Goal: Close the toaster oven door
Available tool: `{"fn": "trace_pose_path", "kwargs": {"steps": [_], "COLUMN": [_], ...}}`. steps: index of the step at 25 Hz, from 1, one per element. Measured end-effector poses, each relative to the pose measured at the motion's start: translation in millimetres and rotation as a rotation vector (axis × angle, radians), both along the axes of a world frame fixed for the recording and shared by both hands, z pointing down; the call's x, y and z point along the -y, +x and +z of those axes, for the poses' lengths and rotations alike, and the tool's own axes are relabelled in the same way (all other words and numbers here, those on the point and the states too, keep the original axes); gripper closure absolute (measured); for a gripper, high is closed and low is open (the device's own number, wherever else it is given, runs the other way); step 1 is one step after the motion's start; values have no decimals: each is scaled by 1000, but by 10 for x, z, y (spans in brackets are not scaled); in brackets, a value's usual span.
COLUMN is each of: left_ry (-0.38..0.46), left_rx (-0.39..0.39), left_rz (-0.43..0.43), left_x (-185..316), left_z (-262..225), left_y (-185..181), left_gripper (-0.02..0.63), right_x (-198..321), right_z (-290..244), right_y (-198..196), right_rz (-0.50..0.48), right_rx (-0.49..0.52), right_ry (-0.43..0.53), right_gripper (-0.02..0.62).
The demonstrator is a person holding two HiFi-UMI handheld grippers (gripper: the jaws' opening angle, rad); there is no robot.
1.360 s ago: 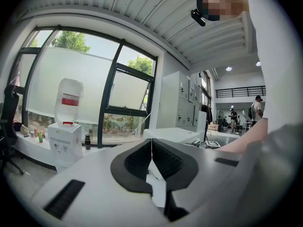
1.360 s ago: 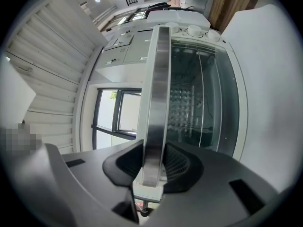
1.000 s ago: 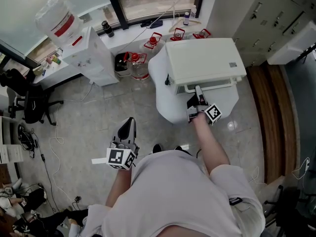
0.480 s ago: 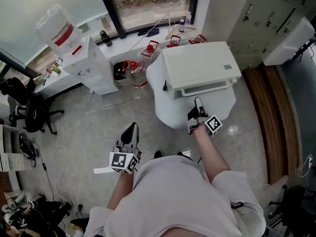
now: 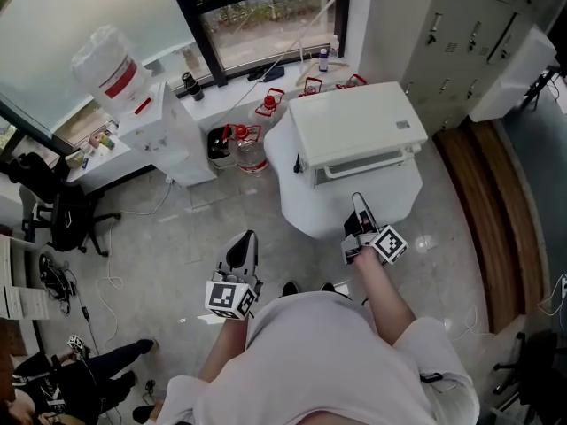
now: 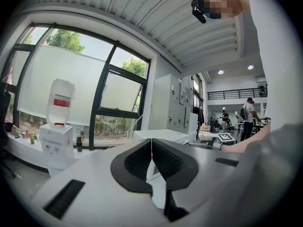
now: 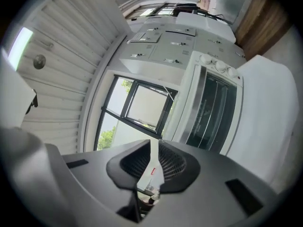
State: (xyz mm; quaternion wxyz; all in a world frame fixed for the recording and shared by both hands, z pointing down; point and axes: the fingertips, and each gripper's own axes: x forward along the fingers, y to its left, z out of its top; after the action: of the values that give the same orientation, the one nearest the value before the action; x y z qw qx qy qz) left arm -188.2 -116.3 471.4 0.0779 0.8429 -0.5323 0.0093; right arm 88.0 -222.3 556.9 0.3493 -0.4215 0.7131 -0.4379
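Note:
The white toaster oven (image 5: 354, 124) stands on a round white table (image 5: 306, 206), its door (image 5: 368, 159) up against the front. In the right gripper view the dark glass door (image 7: 208, 112) lies flush under the knobs (image 7: 215, 66). My right gripper (image 5: 359, 209) hovers near the table's front edge, a short way back from the door. Its jaws are closing to a thin gap with nothing between them. My left gripper (image 5: 241, 248) hangs over the floor left of the table, jaws together and empty. The left gripper view shows the oven (image 6: 158, 135) beyond them.
A water dispenser (image 5: 133, 96) stands by the window, with red-capped jugs (image 5: 244, 131) on the floor behind the table. Grey lockers (image 5: 478, 25) line the right wall beside a wooden floor strip (image 5: 496, 193). An office chair (image 5: 53, 193) sits at far left.
My right gripper has drawn back from the oven's front toward me, and its jaws have narrowed. The left gripper has barely moved.

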Motion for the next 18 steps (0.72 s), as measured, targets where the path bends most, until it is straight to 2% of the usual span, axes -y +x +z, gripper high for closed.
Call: {"fn": "trace_pose_path", "kwargs": {"steps": [2,9,14,18], "left_ry": [-2,16,26,28], "left_rx": [-2,-6,-11,-16], "left_rz": [5,23,42,51], "left_x": [-32,-65,-61,-61], "left_z": [7,-24,-34,-46], "left_y": [9,73,143,176], "left_gripper": [586,586,586,586], "right_x": [-99,-402,-609,-736], "right_z": [-128,-544,-759,-917], "right_y": [0,-122,-197,-290], "right_rz": [5,-45,-38,-40], "right_rx": [-112,-493,-787,-942], "right_ry": [22,137,210,260], "right_gripper": [596,589,589,590]}}
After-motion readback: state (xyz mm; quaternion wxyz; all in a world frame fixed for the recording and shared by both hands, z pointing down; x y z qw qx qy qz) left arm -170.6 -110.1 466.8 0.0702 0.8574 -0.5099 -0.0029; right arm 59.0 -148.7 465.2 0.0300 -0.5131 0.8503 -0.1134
